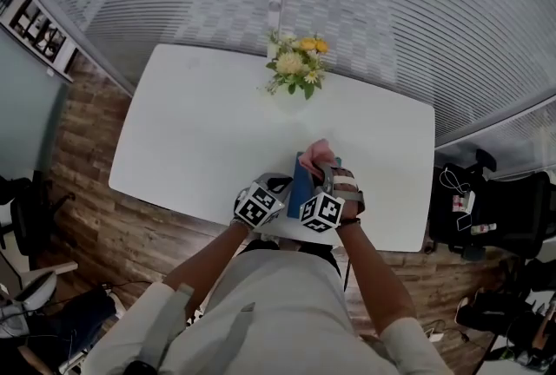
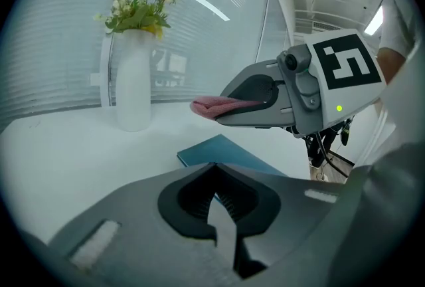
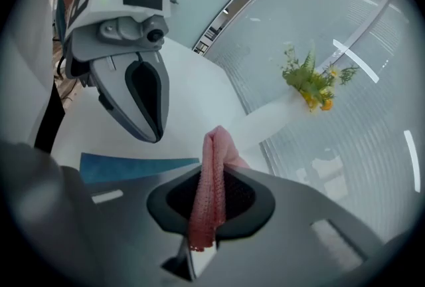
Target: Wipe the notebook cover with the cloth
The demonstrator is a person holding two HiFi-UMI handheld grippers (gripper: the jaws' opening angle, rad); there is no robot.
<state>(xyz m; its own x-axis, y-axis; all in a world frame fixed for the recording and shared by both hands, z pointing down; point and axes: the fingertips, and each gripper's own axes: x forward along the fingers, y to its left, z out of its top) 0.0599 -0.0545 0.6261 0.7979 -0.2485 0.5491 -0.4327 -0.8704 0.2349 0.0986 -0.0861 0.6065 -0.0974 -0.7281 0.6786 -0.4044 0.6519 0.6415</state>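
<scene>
A blue notebook [image 1: 300,185] lies near the front edge of the white table [image 1: 191,139], between my two grippers. My right gripper [image 1: 324,171] is shut on a pink cloth [image 1: 318,153], which hangs just above the notebook's far end. In the right gripper view the cloth [image 3: 211,179] stands folded between the jaws, with the notebook [image 3: 133,166] to its left. My left gripper [image 1: 280,187] is shut with nothing between its jaws, low over the notebook's near left part [image 2: 219,149]. In the left gripper view the cloth [image 2: 212,105] pokes out of the right gripper [image 2: 224,113].
A white vase of yellow flowers [image 1: 297,80] stands at the table's far edge, beyond the notebook. A glass wall with blinds [image 1: 391,9] runs behind it. A black chair with bags [image 1: 495,213] sits off the table's right end, on the wooden floor [image 1: 113,226].
</scene>
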